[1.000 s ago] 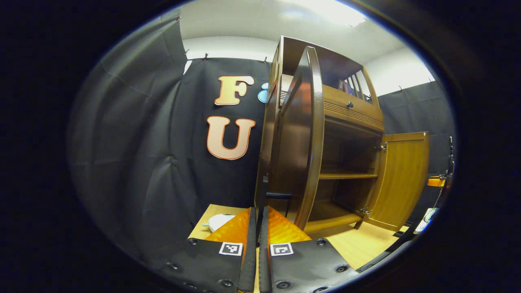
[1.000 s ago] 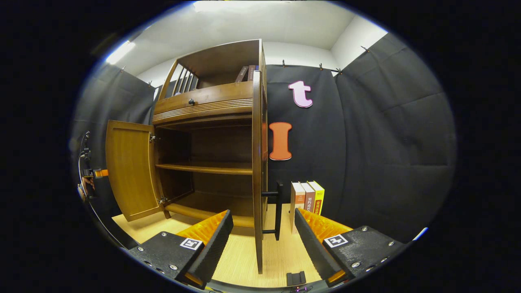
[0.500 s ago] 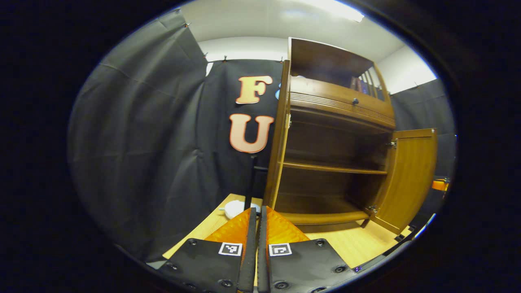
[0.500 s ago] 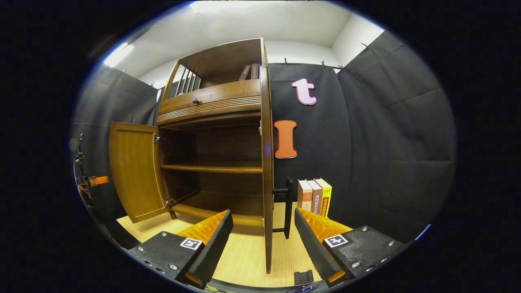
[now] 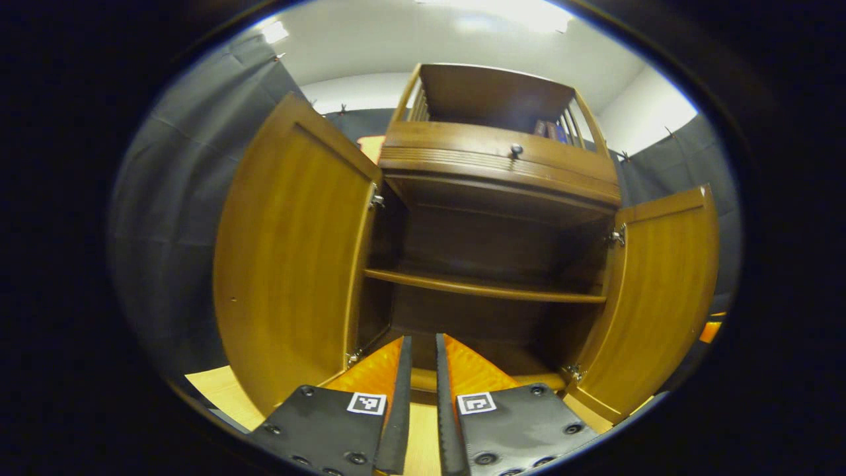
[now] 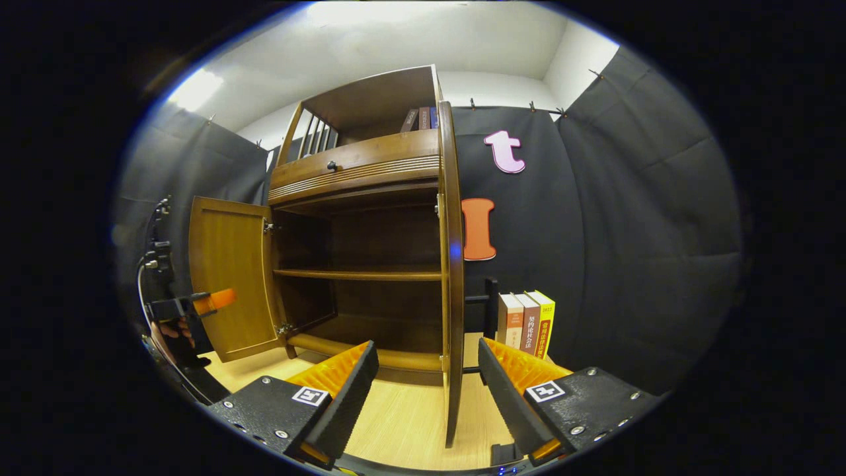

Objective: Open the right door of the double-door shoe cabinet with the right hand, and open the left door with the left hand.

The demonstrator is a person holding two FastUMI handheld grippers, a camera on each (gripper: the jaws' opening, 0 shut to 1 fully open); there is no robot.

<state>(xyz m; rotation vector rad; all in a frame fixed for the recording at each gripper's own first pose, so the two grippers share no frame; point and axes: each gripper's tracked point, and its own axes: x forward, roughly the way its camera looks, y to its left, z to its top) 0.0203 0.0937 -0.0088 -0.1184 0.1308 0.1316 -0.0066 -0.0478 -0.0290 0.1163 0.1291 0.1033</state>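
The left gripper view faces straight into the shoe cabinet [image 5: 489, 198]. At the left the left door [image 5: 291, 264] stands swung wide, its free edge well out from the carcass; the right door [image 5: 654, 297] stands open the same way at the right. Between them lie a bare shelf [image 5: 482, 287] and the cabinet floor. The left gripper [image 5: 423, 370] hangs low in the middle, its jaws nearly pressed together with a thin gap, pinching nothing.

In the right gripper view, the left door [image 6: 228, 277] shows at the far left. The right door [image 6: 453, 277] stands edge-on in the middle, its black handle [image 6: 489, 317] just right of it. The right gripper [image 6: 426, 383] has its jaws spread wide either side of that door's edge, apart from it. Three books [image 6: 529, 324] stand upright near the bench's back right corner.
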